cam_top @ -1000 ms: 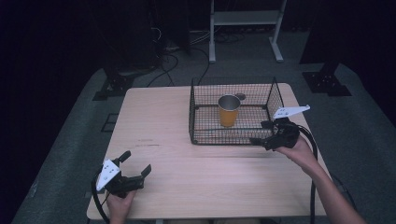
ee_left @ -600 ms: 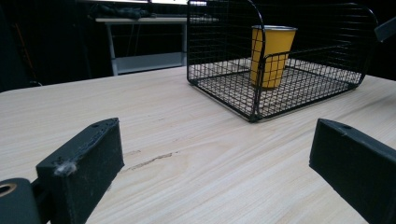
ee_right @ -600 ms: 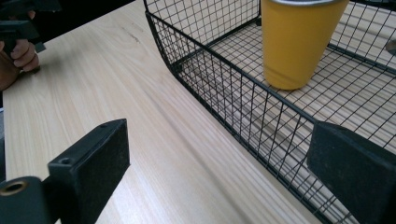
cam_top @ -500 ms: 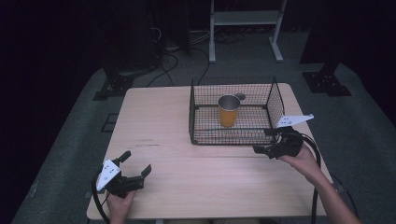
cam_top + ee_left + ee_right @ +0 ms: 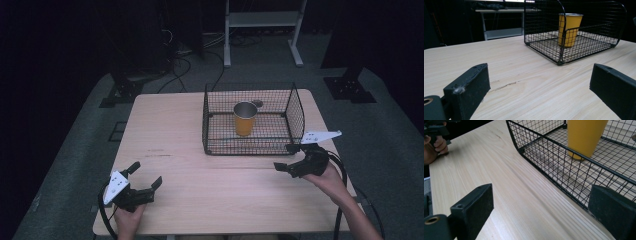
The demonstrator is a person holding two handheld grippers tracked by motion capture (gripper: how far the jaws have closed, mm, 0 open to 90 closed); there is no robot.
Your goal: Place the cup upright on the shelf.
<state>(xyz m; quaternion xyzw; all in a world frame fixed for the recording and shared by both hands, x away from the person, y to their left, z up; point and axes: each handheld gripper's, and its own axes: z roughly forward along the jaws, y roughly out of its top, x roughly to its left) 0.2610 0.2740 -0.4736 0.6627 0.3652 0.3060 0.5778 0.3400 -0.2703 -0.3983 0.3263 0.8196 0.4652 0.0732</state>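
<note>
Both sets of jaws are standing wide apart, gripping nothing. The right gripper [image 5: 292, 161] is hovering just outside the wire basket [image 5: 215, 102]; the left gripper [image 5: 141, 181] is resting well apart, near the table [image 5: 175, 125] edge. The yellow cup [image 5: 244, 119] is standing upright inside the basket. It appears light, rigid and smooth; pinching across the rim looks the best hold.

yellow cup [image 5: 586, 137], wire basket [image 5: 544, 152], claw [image 5: 541, 212] spread

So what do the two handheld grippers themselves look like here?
Both the left gripper and the right gripper are black, with two blocky flat-faced jaws, a pale three-cornered plate on top and a black cable trailing back. The forearms are bare, no sleeves.
</note>
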